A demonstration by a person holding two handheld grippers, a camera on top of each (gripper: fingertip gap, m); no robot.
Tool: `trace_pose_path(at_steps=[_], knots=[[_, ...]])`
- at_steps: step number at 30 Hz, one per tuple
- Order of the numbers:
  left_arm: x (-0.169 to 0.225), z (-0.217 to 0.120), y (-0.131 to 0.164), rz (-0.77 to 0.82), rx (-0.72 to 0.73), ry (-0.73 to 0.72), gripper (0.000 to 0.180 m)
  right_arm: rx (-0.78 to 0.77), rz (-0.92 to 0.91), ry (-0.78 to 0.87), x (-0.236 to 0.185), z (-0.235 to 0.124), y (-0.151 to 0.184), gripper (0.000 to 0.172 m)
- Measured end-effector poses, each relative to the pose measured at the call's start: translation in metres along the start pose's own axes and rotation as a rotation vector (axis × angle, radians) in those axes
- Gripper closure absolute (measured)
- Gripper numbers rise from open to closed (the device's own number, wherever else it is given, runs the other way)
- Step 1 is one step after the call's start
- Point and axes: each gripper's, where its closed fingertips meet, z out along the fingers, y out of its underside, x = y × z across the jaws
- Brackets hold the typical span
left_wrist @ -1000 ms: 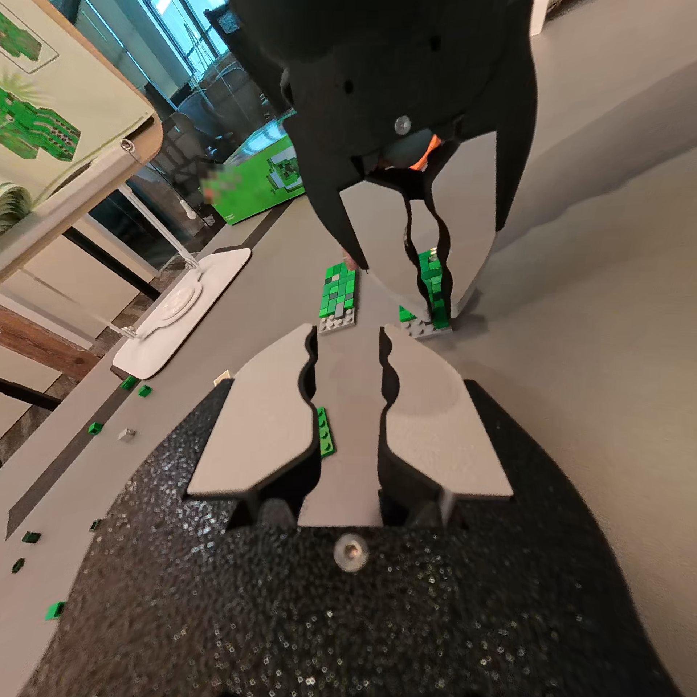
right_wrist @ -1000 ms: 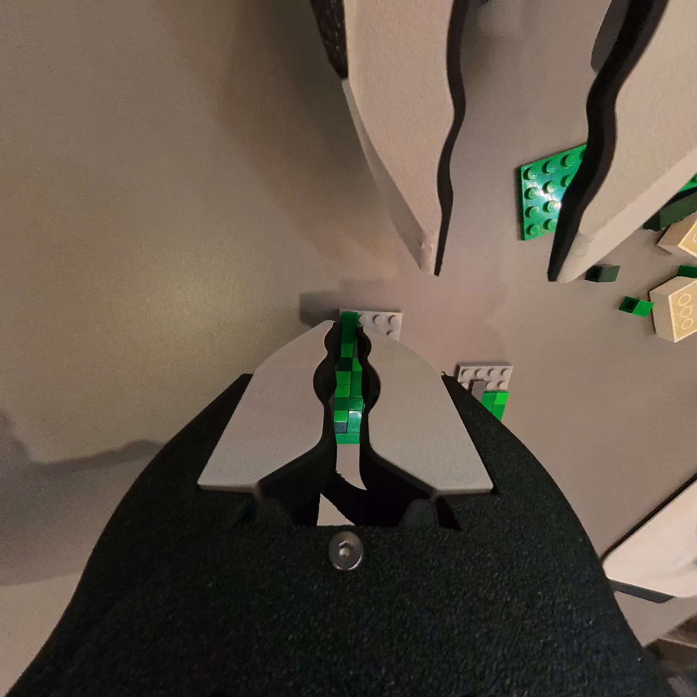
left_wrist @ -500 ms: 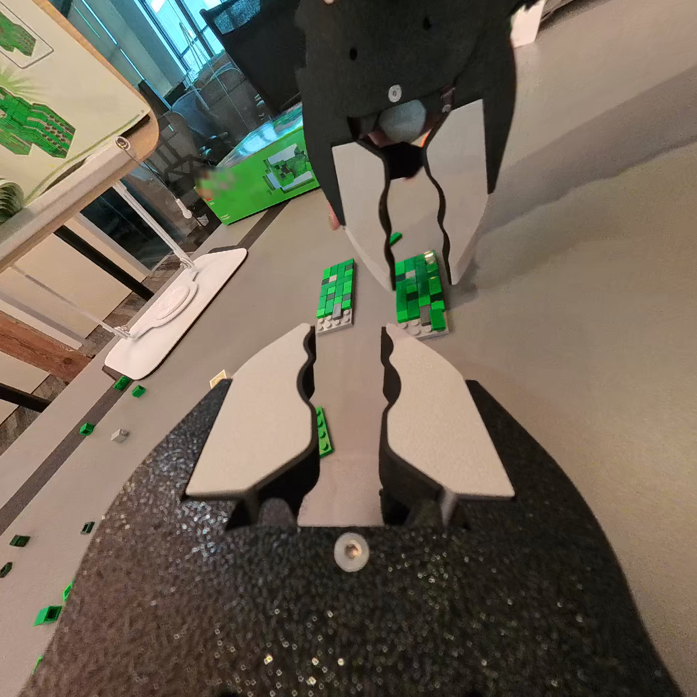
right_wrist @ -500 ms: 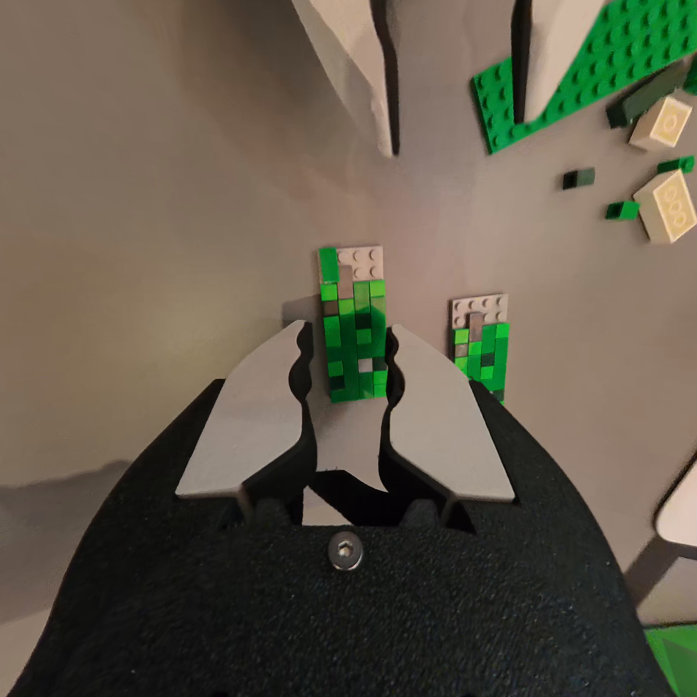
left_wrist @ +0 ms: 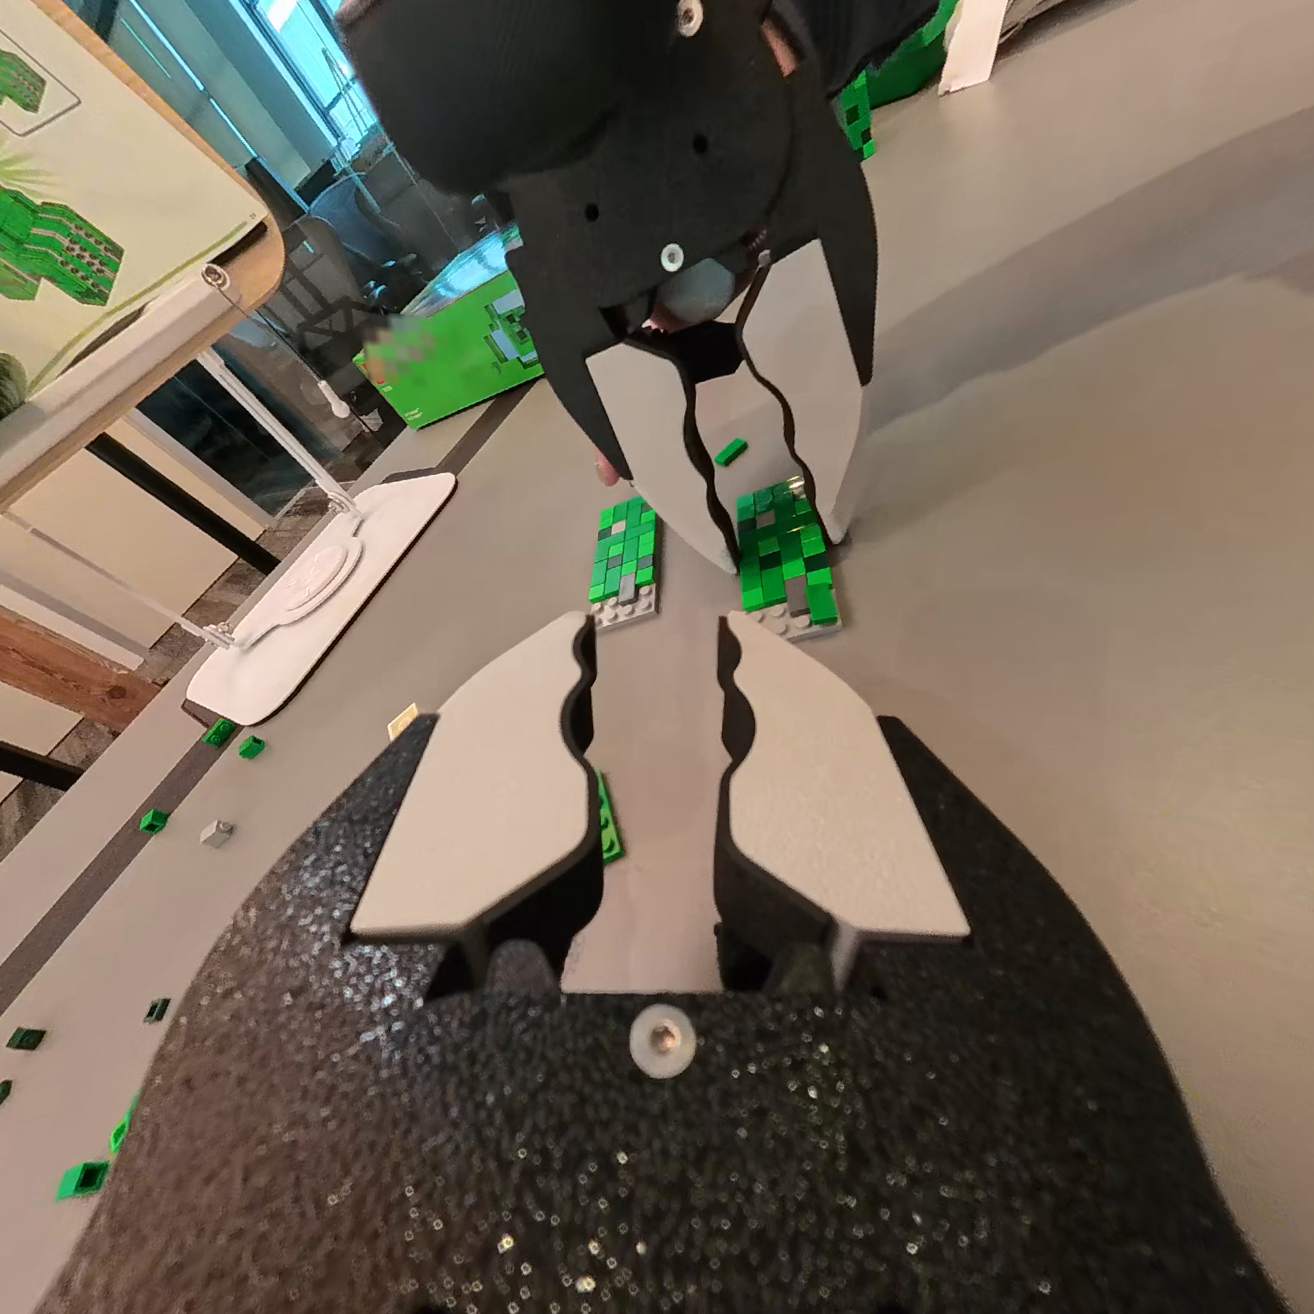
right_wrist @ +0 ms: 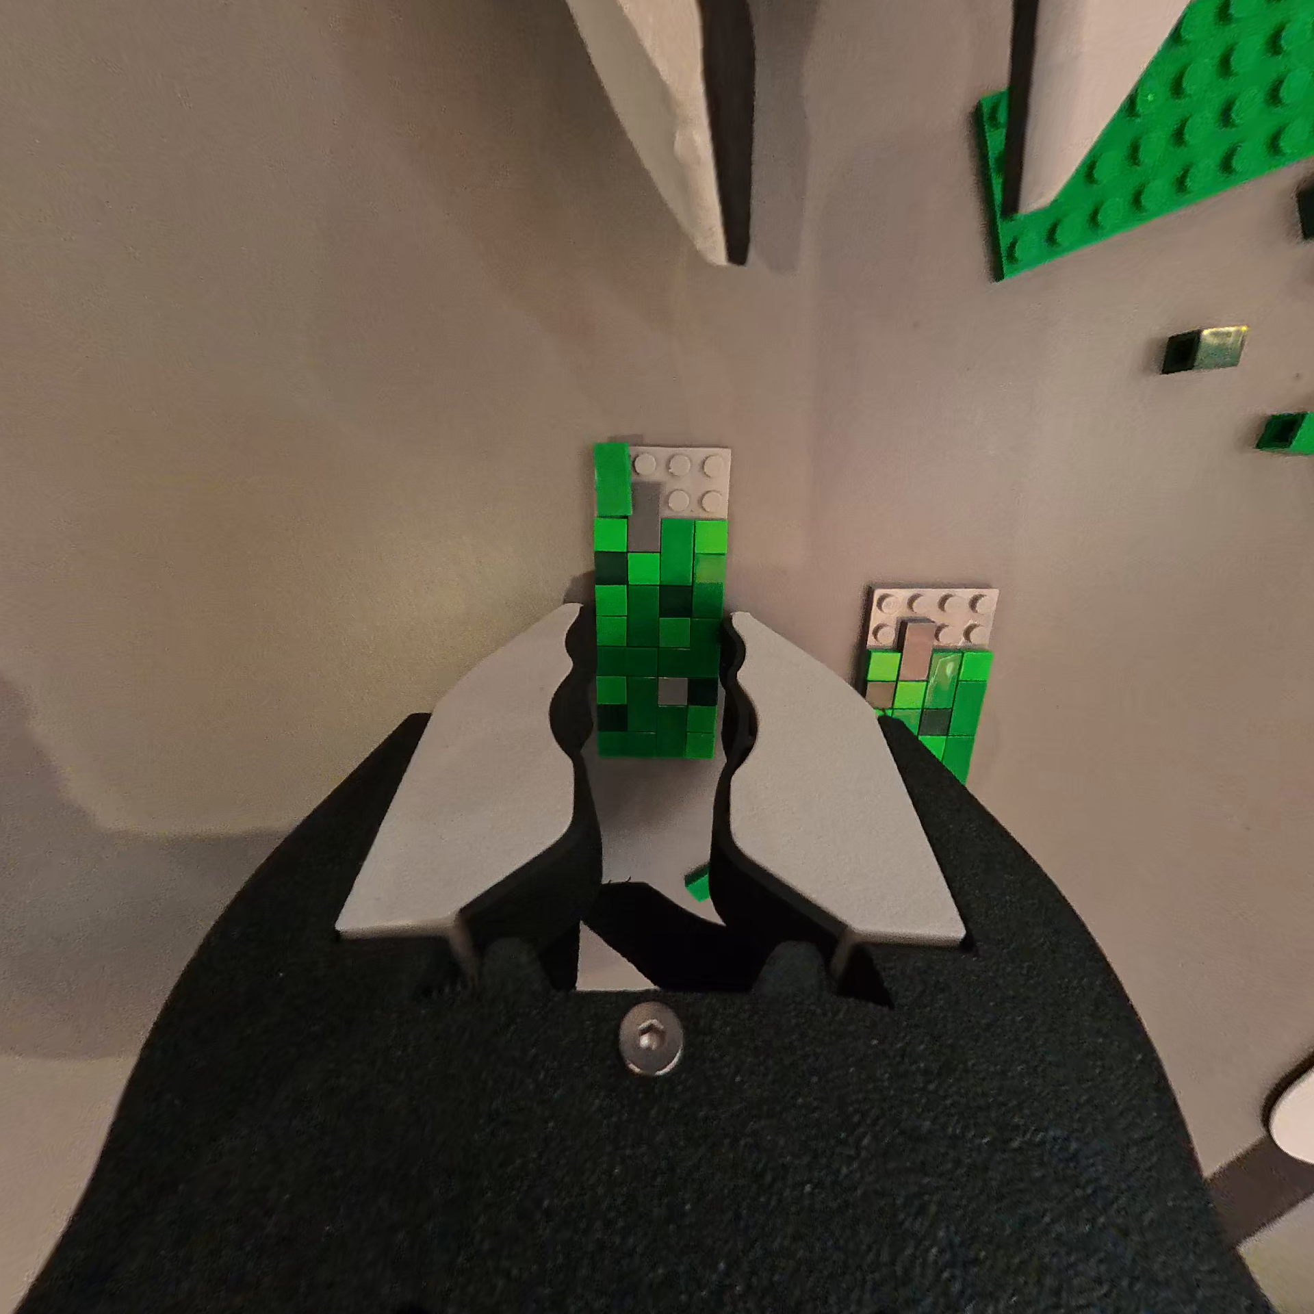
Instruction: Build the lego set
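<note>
While flat on the table (right_wrist: 284,426), green tiled plate (right_wrist: 658,626) sits between right tongs (right_wrist: 654,626), left tongs (left_wrist: 658,633) bare

Left wrist view: low over the grey bench (left_wrist: 1066,569), looking forward along its own tongs (left_wrist: 654,626) toward the windows. Right wrist view: steeply downward, close above the bench (right_wrist: 284,426), facing back toward the left tongs (right_wrist: 853,213). Both views share two green tiled plates, the larger (left_wrist: 786,562) (right_wrist: 658,626) and the smaller (left_wrist: 626,554) (right_wrist: 928,682).
</note>
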Motion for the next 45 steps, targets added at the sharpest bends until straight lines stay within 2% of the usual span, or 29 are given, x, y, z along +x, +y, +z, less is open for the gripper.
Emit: trace_pose_path(at_steps=[3,6,9,11,16,22,27,32,35,39,42,45], knots=[[0.007,-0.002,0.001,0.059,0.017,0.057,0.143,0.030,0.004,-0.007,-0.001,0.000,-0.002,0.139],[0.015,-0.005,0.006,0.247,0.002,0.086,0.134,0.084,0.022,-0.017,-0.003,-0.003,-0.007,0.139],[0.013,-0.004,0.012,0.519,-0.055,0.001,0.137,0.121,0.022,-0.016,-0.005,-0.010,-0.013,0.139],[0.014,-0.003,0.006,0.654,-0.056,-0.070,0.141,0.133,0.008,-0.015,-0.006,-0.016,-0.018,0.139],[0.024,0.001,-0.009,0.842,-0.022,-0.151,0.143,0.127,-0.045,-0.022,-0.011,-0.027,-0.031,0.139],[0.034,0.001,-0.013,0.885,0.010,-0.137,0.152,0.116,-0.088,-0.035,-0.013,-0.033,-0.043,0.139],[0.037,-0.004,-0.023,0.920,0.060,-0.170,0.174,0.112,-0.099,-0.050,-0.015,-0.034,-0.050,0.139],[0.036,-0.005,-0.021,0.922,0.033,-0.158,0.175,0.123,-0.087,-0.010,-0.013,-0.032,-0.053,0.139],[0.031,-0.004,-0.022,0.894,0.019,-0.173,0.176,0.175,-0.055,0.095,-0.005,-0.037,-0.055,0.135],[0.018,-0.008,-0.023,0.817,-0.004,-0.208,0.176,0.275,0.019,0.361,0.008,-0.058,-0.058,0.129],[0.013,-0.008,-0.019,0.786,-0.031,-0.201,0.175,0.366,0.043,0.531,0.001,-0.067,-0.072,0.132],[0.012,-0.009,-0.015,0.758,-0.050,-0.185,0.176,0.339,-0.015,0.682,-0.010,-0.059,-0.084,0.138]])
